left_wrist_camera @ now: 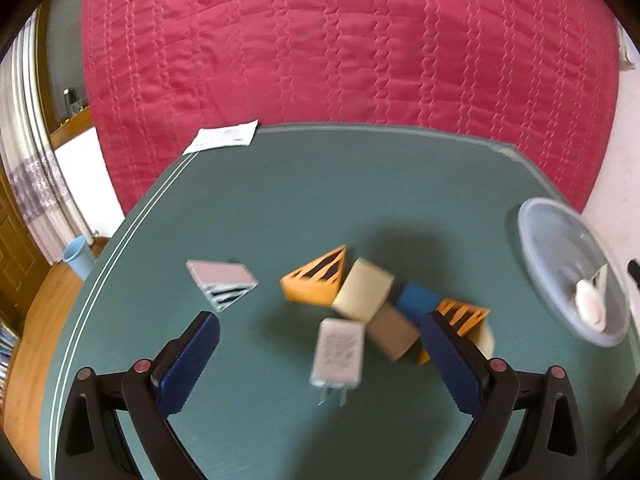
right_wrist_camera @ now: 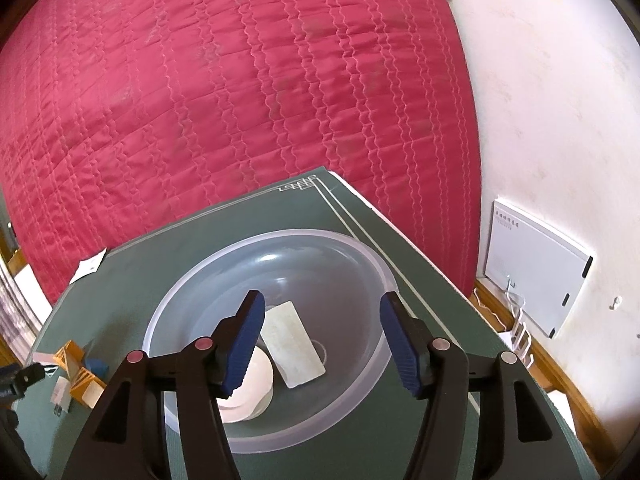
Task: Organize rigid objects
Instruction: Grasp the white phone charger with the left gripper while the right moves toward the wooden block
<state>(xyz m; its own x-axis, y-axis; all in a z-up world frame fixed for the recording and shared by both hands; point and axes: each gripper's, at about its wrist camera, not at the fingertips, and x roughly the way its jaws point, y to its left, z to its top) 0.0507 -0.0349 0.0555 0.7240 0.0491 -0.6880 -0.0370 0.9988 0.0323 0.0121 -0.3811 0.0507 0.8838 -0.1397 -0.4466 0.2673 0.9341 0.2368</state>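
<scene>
Left tool over the block pile, right tool over the bowl, both open and empty.

Left tool (left_wrist_camera: 320, 364) has its jaws spread wide, nothing between the pads, and the white charger (left_wrist_camera: 339, 354) lies on the green counter (left_wrist_camera: 280, 200) right below the gap. Touching or just beside it are the cream block (left_wrist_camera: 363, 290), tan block (left_wrist_camera: 392, 334), blue block (left_wrist_camera: 418, 302) and two orange wedges (left_wrist_camera: 316, 280); the pink wedge (left_wrist_camera: 222, 282) sits apart to the left. Right tool (right_wrist_camera: 322, 344) hangs with jaws parted over the clear bowl (right_wrist_camera: 360, 248), which already holds a white slab (right_wrist_camera: 294, 346) and a round white piece (right_wrist_camera: 252, 388). Risks, as I judge: the pile is tight, so closing on the charger may nudge or catch the cream or tan block; the view is blurred, so aim may be off; the charger's prongs (left_wrist_camera: 332, 396) point toward the tool, and a skewed grip could let it twist.
</scene>
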